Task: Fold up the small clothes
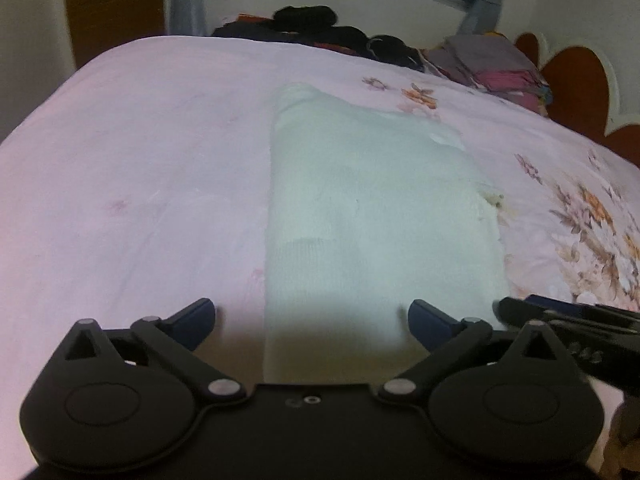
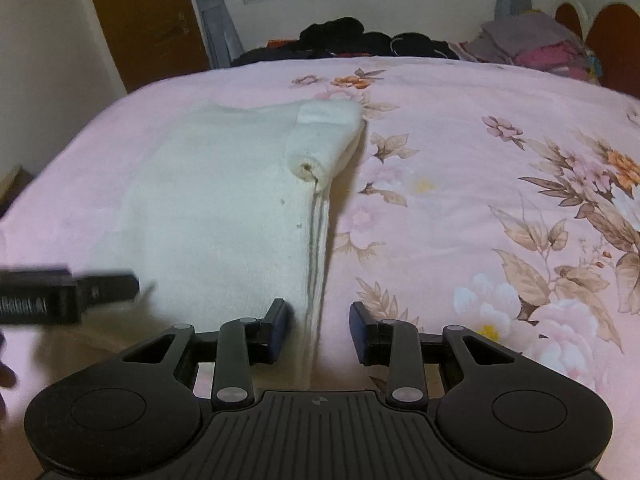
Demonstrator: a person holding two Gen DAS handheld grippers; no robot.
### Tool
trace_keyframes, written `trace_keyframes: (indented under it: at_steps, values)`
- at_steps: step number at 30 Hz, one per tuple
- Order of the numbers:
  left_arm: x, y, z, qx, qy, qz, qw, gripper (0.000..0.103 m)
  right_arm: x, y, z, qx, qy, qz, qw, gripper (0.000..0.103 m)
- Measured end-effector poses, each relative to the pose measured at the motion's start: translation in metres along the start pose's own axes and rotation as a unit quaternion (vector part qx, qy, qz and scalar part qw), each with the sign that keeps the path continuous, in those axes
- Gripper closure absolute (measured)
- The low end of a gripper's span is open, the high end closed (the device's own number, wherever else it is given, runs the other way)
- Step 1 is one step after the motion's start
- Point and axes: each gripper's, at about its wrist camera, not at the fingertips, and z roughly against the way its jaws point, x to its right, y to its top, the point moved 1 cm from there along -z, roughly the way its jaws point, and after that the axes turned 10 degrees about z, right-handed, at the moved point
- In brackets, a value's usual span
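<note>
A white knitted garment lies flat and folded into a long strip on the pink bed cover; it also shows in the right wrist view, with a sleeve cuff turned in on its far right corner. My left gripper is open and empty, low over the garment's near left edge. My right gripper is open and empty, its jaws either side of the garment's near right edge. The right gripper's tip shows at the right in the left wrist view, and the left gripper's tip at the left in the right wrist view.
The pink floral bed cover spreads all around. Dark clothes and a stack of folded clothes lie at the far edge. A brown headboard stands at the far right, a wooden door at the far left.
</note>
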Motion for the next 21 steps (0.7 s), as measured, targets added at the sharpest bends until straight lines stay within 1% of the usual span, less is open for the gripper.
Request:
trace_keyframes:
  at_steps: [2, 5, 7, 8, 9, 11, 14, 15, 16, 19, 21]
  values:
    - [0.002, -0.004, 0.014, 0.006, 0.012, 0.004, 0.9999, 0.0, 0.001, -0.004, 0.024, 0.021, 0.002, -0.006, 1.0, 0.07]
    - [0.007, -0.016, 0.048, 0.028, 0.026, 0.011, 0.9992, 0.0, 0.002, -0.016, 0.056, 0.031, 0.018, -0.013, 0.999, 0.068]
    - [0.011, -0.027, 0.076, 0.052, 0.036, 0.009, 0.998, 0.0, 0.0, -0.025, 0.081, 0.041, 0.025, -0.008, 0.999, 0.043]
    - [0.015, -0.032, 0.088, 0.058, 0.039, 0.005, 0.9976, 0.0, -0.001, -0.03, 0.094, 0.05, 0.025, -0.004, 0.998, 0.02]
    - [0.018, -0.038, 0.102, 0.064, 0.039, -0.001, 0.9972, 0.0, -0.002, -0.035, 0.111, 0.065, 0.025, 0.002, 0.998, 0.014]
    - [0.022, -0.051, 0.13, 0.078, 0.038, -0.003, 0.9963, 0.0, -0.005, -0.043, 0.138, 0.08, 0.024, 0.013, 0.996, 0.014]
    - [0.028, -0.075, 0.171, 0.1, 0.025, 0.009, 0.9947, 0.0, -0.008, -0.057, 0.176, 0.092, 0.024, 0.014, 0.995, 0.014]
    - [0.032, -0.081, 0.182, 0.108, 0.024, 0.01, 0.9938, 0.0, -0.009, -0.061, 0.189, 0.092, 0.025, 0.016, 0.995, 0.009]
    - [0.036, -0.089, 0.194, 0.118, 0.026, 0.008, 0.9926, 0.0, -0.011, -0.065, 0.201, 0.093, 0.026, 0.019, 0.995, 0.002]
    - [0.044, -0.107, 0.225, 0.143, 0.034, 0.006, 0.989, 0.0, -0.02, -0.077, 0.239, 0.108, 0.031, 0.034, 0.993, 0.0]
    - [0.048, -0.115, 0.24, 0.153, 0.037, 0.008, 0.9875, 0.0, -0.028, -0.082, 0.262, 0.119, 0.03, 0.044, 0.991, 0.0]
